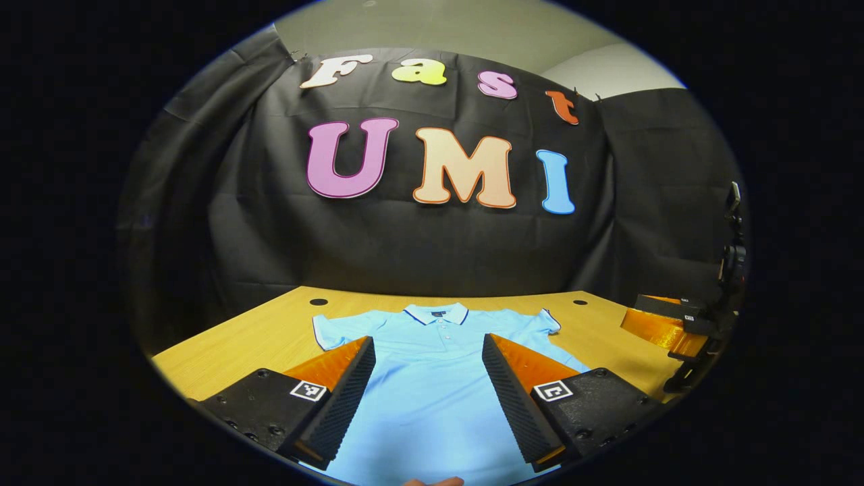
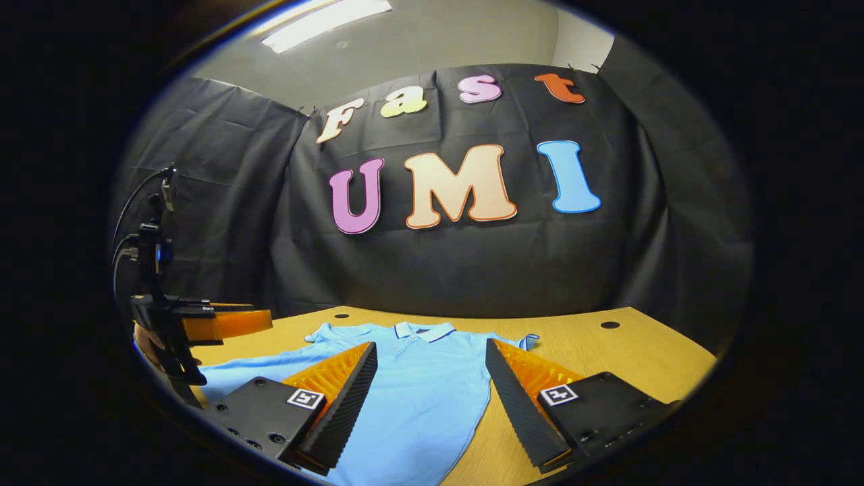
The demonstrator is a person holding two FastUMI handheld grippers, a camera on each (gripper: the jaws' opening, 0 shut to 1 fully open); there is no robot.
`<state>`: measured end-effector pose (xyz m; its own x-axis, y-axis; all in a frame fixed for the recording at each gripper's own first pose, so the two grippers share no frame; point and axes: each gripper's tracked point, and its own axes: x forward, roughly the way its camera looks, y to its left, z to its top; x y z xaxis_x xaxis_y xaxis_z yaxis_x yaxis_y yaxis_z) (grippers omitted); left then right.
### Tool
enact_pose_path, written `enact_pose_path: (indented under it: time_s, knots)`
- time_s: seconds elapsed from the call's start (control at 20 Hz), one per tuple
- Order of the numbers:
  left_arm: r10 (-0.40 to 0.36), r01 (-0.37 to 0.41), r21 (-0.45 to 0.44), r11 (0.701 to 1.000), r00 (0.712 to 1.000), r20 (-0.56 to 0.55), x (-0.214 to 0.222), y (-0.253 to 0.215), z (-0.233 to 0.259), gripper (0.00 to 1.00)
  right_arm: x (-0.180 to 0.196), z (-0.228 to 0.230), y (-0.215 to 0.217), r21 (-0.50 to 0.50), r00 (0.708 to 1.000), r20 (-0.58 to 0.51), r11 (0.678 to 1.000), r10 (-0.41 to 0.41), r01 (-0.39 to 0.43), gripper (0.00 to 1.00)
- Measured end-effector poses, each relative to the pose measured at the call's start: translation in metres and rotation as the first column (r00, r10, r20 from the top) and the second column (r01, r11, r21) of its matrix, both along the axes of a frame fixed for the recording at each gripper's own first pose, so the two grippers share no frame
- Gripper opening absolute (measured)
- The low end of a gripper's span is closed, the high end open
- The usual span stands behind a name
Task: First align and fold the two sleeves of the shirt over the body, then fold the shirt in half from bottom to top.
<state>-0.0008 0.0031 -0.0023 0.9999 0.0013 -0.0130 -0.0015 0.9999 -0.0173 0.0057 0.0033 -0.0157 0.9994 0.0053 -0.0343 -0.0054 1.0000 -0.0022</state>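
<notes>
Currently, item by item, near to far.

Left gripper (image 1: 428, 385): lower centre of the left gripper view, fingers spread wide, nothing between them, held above the shirt's body.

Right gripper (image 2: 428, 391): lower centre of the right gripper view, fingers likewise parted and empty, over the shirt's edge where cloth meets bare wood. It also appears at the right edge of the left gripper view.

Shirt (image 1: 432, 378): lies flat, front up, at the middle of the table, collar (image 1: 437, 314) toward the wall. Both sleeves (image 1: 331, 331) lie spread out; judged unfolded, so the task stands at its start.

Risks, judged: a pinch too deep would lift both layers and drag the body askew; the two grippers lifting unevenly would leave the sleeves misaligned; smooth cloth on smooth wood may slide rather than crease.

Table (image 2: 607, 351): pale wood, lower part of both views, with small dark round holes (image 2: 609, 325) near the far edge.

Wall (image 2: 472, 270): black cloth, creased, across the middle of both views.

Ceiling: grey, with a bright light panel (image 2: 324, 20) at upper left in the right gripper view.
</notes>
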Motion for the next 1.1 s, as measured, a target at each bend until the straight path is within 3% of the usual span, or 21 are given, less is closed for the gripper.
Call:
enact_pose_path:
  time_s: [0.7, 0.9, 1.1]
  knots:
    - [0.009, -0.009, 0.008, 1.000, 1.000, -0.024, 0.003, 0.004, -0.006, 0.95, 0.011, -0.030, -0.011, 0.008, 0.995, -0.094, 1.000, -0.028, 0.029, 1.00]
    - [0.003, -0.004, -0.001, 1.000, 0.999, -0.045, 0.004, 0.003, -0.013, 0.95, 0.036, -0.040, -0.025, 0.026, 0.986, -0.158, 0.998, -0.044, 0.049, 0.99]
    - [-0.008, 0.007, -0.015, 1.000, 0.998, -0.065, 0.006, 0.002, -0.017, 0.95, 0.084, -0.037, -0.055, 0.116, 0.971, -0.231, 0.989, -0.066, 0.095, 0.99]
